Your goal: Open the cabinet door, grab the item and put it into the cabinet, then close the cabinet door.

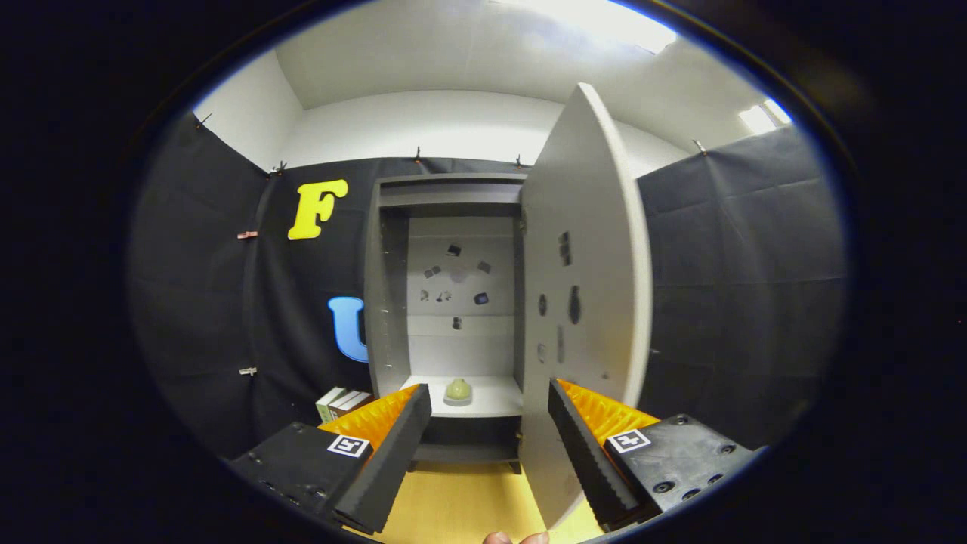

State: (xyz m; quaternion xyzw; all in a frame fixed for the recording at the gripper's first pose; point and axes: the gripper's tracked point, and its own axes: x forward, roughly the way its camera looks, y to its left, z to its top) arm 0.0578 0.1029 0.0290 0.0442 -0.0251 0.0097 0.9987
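One cabinet door (585,302) stands swung wide on its hinge, its free edge reaching toward me and passing just inside my right finger, while the item (458,391), a small pale-green rounded thing, already sits on the cabinet's (389,302) lower shelf (495,397), beyond the fingertips and in the gap between them. My gripper (489,412) hangs with its fingers spread wide apart and nothing between them; the right one looks close against the door's inner face, though I cannot tell from this warped view whether it touches. By my reading the placing is done and only the closing remains. The chief risk lies in that closing: if I push the door from its inner face I drive it further open instead of shut, and if the open finger catches the door's edge as it swings, the panel could jam against the gripper or slam and jolt the cabinet. A hard slam might also set the rounded item rolling toward the shelf's front lip, where the door would pinch it or knock it to the wooden floor (461,499). A few small boxes (341,402) stand on the floor beyond my left finger, beside the cabinet's left wall, clear of the door's swing. Small dark marks dot the cabinet's back panel; I cannot make out what they are.
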